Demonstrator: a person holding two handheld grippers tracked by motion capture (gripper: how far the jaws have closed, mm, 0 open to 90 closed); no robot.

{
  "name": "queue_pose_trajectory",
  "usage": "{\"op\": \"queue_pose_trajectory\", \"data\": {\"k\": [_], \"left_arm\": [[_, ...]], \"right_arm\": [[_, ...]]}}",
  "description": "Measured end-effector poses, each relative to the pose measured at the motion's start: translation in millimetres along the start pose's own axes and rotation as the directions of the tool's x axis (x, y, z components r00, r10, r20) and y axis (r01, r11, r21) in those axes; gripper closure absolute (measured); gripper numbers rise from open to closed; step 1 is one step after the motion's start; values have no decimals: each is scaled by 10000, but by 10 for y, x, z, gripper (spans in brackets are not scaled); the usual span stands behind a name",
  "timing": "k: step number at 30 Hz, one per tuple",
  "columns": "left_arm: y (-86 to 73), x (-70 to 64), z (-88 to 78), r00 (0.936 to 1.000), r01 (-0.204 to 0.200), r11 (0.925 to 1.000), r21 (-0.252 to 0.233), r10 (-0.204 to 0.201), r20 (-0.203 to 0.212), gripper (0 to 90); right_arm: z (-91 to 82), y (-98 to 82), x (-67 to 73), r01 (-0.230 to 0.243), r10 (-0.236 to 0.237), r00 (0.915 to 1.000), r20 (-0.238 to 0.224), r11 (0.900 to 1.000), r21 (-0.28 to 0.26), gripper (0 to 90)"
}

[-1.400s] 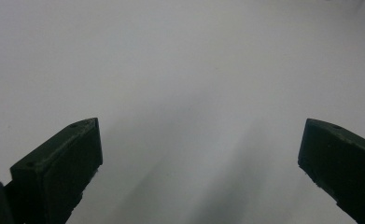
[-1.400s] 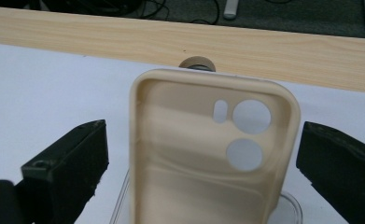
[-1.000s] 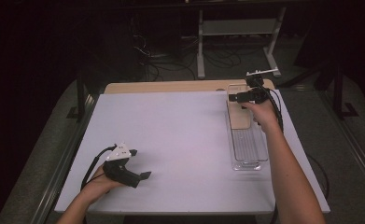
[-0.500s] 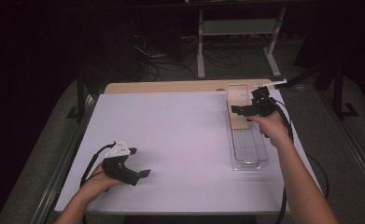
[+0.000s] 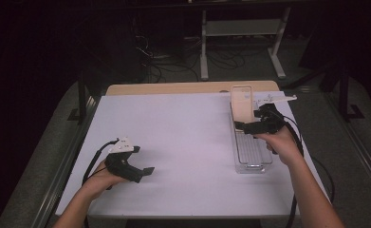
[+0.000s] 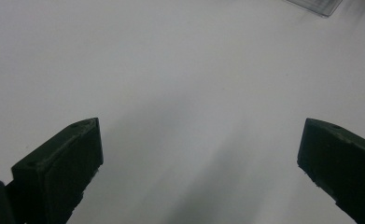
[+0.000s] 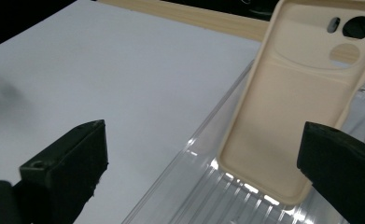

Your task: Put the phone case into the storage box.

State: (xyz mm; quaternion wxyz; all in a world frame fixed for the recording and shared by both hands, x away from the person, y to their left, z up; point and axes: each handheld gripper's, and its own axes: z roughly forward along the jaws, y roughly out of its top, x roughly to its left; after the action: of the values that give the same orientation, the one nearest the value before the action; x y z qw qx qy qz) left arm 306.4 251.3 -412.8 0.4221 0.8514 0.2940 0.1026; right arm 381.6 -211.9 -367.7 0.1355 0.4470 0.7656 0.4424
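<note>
A beige phone case stands in the far end of a clear plastic tray at the right side of the white table. Its lower end rests on the tray's ribbed floor and its camera cutouts are at the top; whether it leans on the far wall cannot be told. Its long axis runs steeply upward with a slight tilt, and its hollow inner face is turned toward the right gripper. That gripper, jaws spread wide and holding nothing, hovers over the tray just near of the case, with the case between its jaw tips but not touched. The left gripper, also spread and empty, rests low over bare table at the near left, well apart from the tray. Judging by this, the case sits placed in the tray and no grasp is made; closing on it or backing away is what would remain.
</note>
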Motion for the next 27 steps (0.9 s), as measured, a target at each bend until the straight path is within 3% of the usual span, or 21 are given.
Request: {"op": "queue_pose_trajectory", "data": {"k": [4,11,27], "left_arm": [[52,22,-10,9998,-171,9999,2,171,-66,0],[63,-26,-14,9992,-371,9993,23,370,174,0],[77,-52,-74,9978,-539,9985,-37,541,391,0]], "right_arm": [[-57,-50,103,232,-233,9995,-227,9997,-29,15],[-138,-177,268,377,-382,9974,-619,9992,-92,15],[-313,-497,429,405,-441,9900,-1343,9988,-291,15]]}}
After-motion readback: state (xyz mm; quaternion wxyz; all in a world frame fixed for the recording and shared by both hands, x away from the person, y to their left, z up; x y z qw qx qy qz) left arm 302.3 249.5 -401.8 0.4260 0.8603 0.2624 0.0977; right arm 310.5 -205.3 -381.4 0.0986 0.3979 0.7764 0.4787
